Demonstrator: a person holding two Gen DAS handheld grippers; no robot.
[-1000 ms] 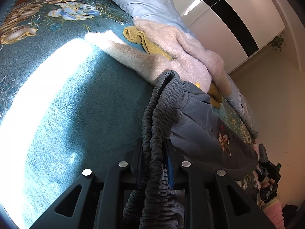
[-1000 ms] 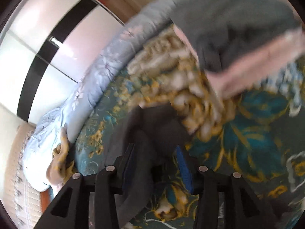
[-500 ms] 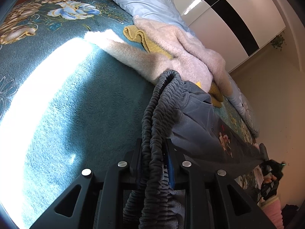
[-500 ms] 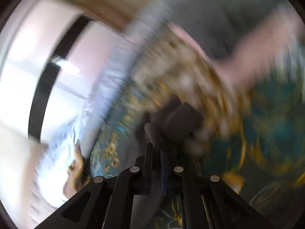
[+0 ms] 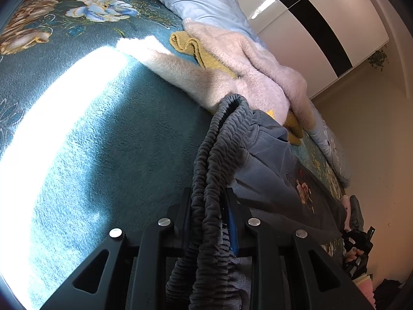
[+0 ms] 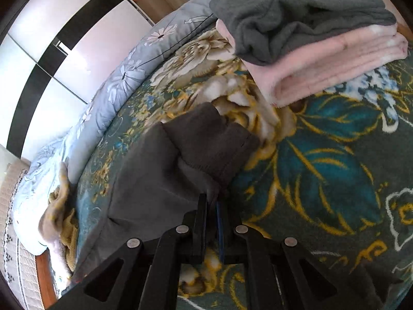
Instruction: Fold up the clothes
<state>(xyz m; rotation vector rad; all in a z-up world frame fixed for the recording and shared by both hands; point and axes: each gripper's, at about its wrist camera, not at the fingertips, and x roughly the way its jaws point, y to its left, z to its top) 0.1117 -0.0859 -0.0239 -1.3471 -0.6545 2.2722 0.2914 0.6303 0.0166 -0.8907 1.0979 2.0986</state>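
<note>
A pair of grey trousers [image 5: 273,170] lies stretched across the teal floral bedspread [image 5: 103,155]. My left gripper [image 5: 207,201] is shut on their gathered elastic waistband [image 5: 214,155]. My right gripper [image 6: 211,206] is shut on the trousers' leg end [image 6: 165,175], near the dark cuffs [image 6: 211,139], low over the bedspread [image 6: 322,170]. In the left wrist view the right gripper [image 5: 357,242] shows small at the far end of the trousers.
A fluffy pink garment [image 5: 247,72] and a yellow one [image 5: 191,49] lie beyond the waistband. A folded stack, grey garment [image 6: 296,13] on a pink one [image 6: 335,62], sits ahead of the right gripper. A pale blue duvet [image 6: 124,77] lines the bed's far side.
My right gripper has closed on the trousers' leg end, after swinging in blur. The left gripper has kept still, holding the waistband.
</note>
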